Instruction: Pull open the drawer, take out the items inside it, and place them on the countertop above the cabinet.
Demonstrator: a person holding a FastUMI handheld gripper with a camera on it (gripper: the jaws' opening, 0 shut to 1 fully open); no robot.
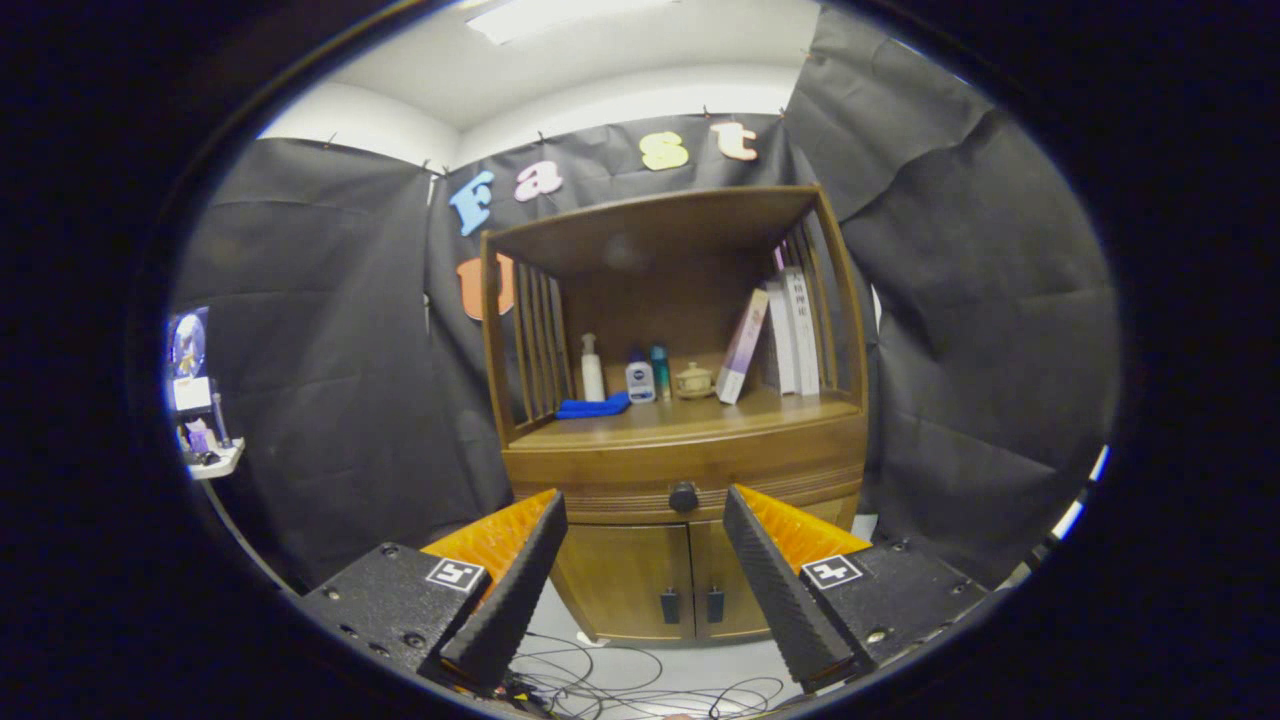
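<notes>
A brown wooden cabinet (680, 440) stands straight ahead, beyond my fingers. Its drawer (600, 490) is closed, with a round dark knob (683, 496) at the middle of its front. My gripper (645, 505) is open and holds nothing; the knob shows in the gap between the two fingertips, still some way off. The countertop (690, 420) above the drawer carries a folded blue cloth (593, 406), a white spray bottle (592, 369), two small bottles (640, 380), a small lidded jar (693, 381) and several leaning books (785, 335). The drawer's inside is hidden.
Two lower cabinet doors (690, 585) with dark handles sit under the drawer. Loose cables (640, 680) lie on the floor in front of the cabinet. Black cloth walls close in both sides. A small shelf with odds and ends (205, 440) is far off to the left.
</notes>
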